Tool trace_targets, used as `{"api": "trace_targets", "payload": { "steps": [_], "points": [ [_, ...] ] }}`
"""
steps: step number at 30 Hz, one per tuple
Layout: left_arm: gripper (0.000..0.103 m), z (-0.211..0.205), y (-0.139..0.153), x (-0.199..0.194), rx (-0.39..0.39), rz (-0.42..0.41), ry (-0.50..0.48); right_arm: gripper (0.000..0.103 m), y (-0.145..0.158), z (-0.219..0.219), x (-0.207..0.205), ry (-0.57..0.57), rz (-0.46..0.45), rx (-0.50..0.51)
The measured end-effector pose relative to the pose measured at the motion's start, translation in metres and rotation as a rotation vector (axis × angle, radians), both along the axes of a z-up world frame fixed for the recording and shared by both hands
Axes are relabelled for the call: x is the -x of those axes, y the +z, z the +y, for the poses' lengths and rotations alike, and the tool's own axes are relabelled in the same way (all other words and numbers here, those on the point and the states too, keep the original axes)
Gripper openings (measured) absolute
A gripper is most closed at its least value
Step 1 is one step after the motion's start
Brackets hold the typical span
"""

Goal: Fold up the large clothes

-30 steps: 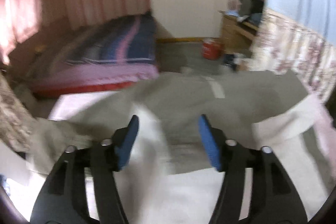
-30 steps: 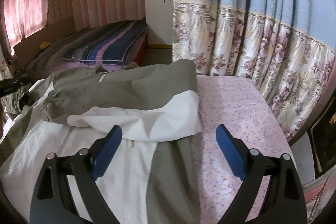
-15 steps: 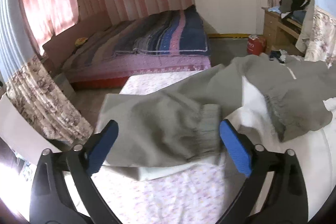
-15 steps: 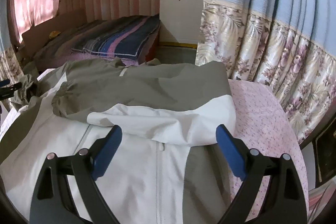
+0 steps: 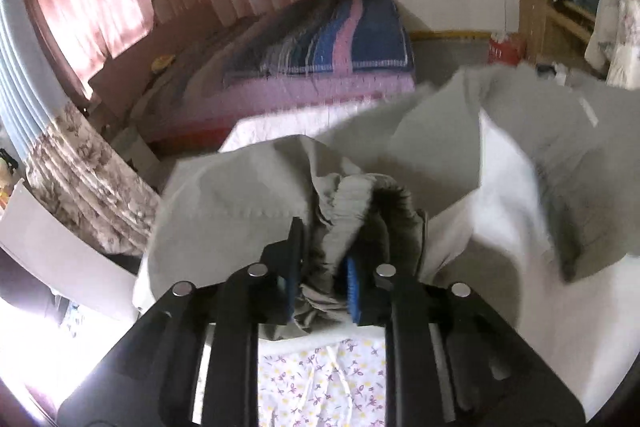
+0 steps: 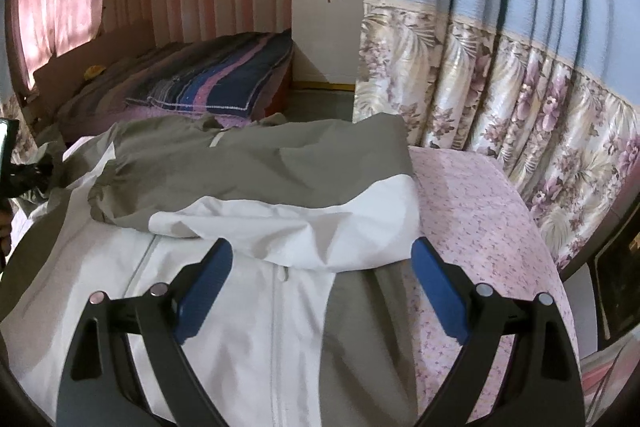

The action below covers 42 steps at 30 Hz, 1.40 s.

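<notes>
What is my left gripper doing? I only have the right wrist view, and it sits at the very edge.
Observer: The left gripper is closing on the jacket's grey elastic cuff, which is bunched between its blue pads.
Operator: Is that sleeve flat on the bed?
Observer: No, it is crumpled and humped up ahead of the fingers.
Operator: Anything under the gripper?
Observer: A white drawstring lies on the floral sheet below it.
</notes>
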<state>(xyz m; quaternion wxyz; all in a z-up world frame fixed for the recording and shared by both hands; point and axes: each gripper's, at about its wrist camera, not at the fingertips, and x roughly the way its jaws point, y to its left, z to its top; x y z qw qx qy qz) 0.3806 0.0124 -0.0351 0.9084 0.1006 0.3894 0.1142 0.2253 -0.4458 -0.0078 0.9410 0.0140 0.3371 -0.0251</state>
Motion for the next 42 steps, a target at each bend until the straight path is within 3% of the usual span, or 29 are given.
{"api": "trace_targets", "payload": {
  "steps": [7,14,19,26,27,29,30,31,37,39,42],
  "points": [
    [0.013,-0.055,0.06,0.011,0.075,-0.082,-0.102,0.091,0.01,-0.009,0.0,0.002,-0.026,-0.008],
    [0.013,-0.163,0.092,0.012,0.189,-0.118,-0.23,0.091,0.022,-0.039,0.01,-0.042,-0.05,-0.002],
    [0.013,-0.249,0.078,0.014,0.294,-0.077,-0.36,0.091,0.028,-0.07,0.02,-0.098,-0.06,-0.006],
    [0.014,-0.327,0.038,0.016,0.297,-0.006,-0.427,0.091,0.025,-0.099,0.029,-0.153,-0.052,-0.011],
    [0.021,-0.328,0.033,0.012,0.298,0.006,-0.425,0.091,0.024,-0.102,0.029,-0.16,-0.049,-0.016],
    [0.049,-0.333,0.026,0.014,0.299,0.024,-0.421,0.091,0.023,-0.106,0.029,-0.166,-0.049,-0.019],
    [0.074,-0.331,0.026,0.017,0.295,0.027,-0.42,0.091,0.023,-0.104,0.029,-0.167,-0.048,-0.016],
    [0.085,-0.33,0.03,0.021,0.294,0.012,-0.418,0.091,0.023,-0.104,0.029,-0.167,-0.047,-0.014],
    [0.097,-0.289,0.072,0.055,0.276,-0.107,-0.463,0.091,0.033,-0.082,0.013,-0.122,-0.053,-0.054],
    [0.099,-0.26,0.083,0.057,0.242,-0.144,-0.438,0.091,0.04,-0.067,0.004,-0.077,-0.058,-0.109],
    [0.099,-0.21,0.086,0.046,0.237,-0.155,-0.353,0.094,0.048,-0.032,-0.014,-0.019,-0.061,-0.094]
  ]
}}
